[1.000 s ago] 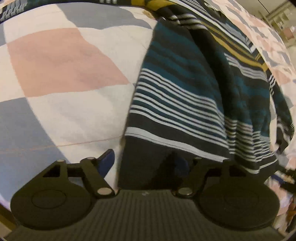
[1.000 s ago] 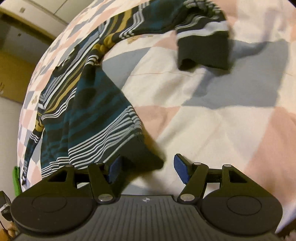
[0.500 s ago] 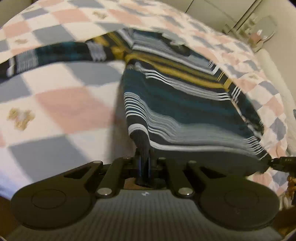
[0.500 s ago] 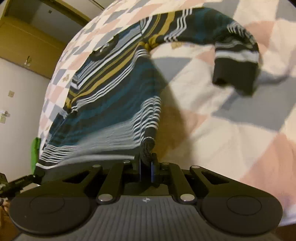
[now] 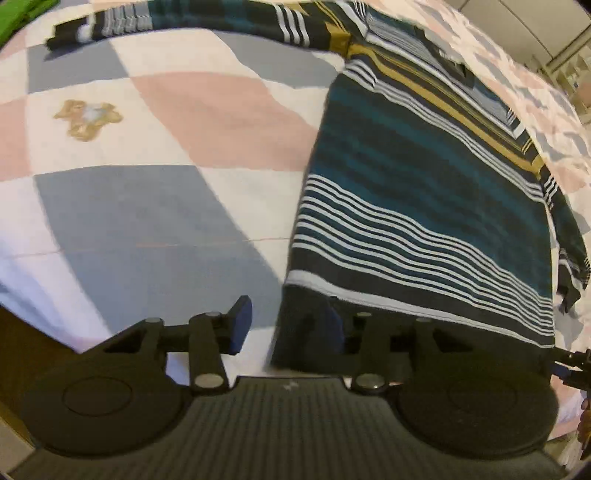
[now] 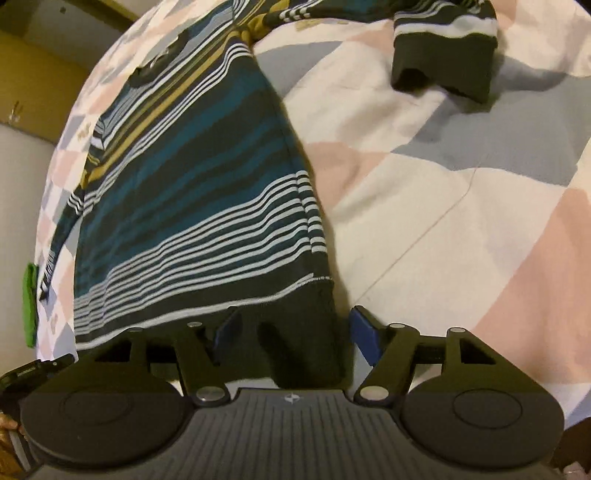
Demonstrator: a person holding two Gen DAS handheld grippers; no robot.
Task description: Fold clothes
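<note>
In the left wrist view, the left gripper is sitting at the near edge of the bed, jaws spread wide, with the near left corner of the striped sweater lying between them but not pinched. The sweater is lying face up on the checked bedspread, body spread fairly flat, dark hem band nearest the gripper and collar at the far end. One sleeve is stretching away from the shoulder along the far side of the bedspread. A bear print is showing on the cloth well to the left of the sweater's body.

In the right wrist view, the right gripper is likewise standing open, blue pads either side of the sweater's other hem corner, which is draping over the bed edge between the fingers. The other sleeve's cuff is lying bunched on the bedspread, well apart from the sweater's side seam. Something green is showing beyond the sweater's far edge.

Judging from this, the laying-out looks finished and folding is yet to begin. The risks: the overhanging hem corners may be sliding off the bed edge, dragging the body askew; and the bunched cuff, if folded in as it lies, is likely leaving a lump and an uneven fold.
</note>
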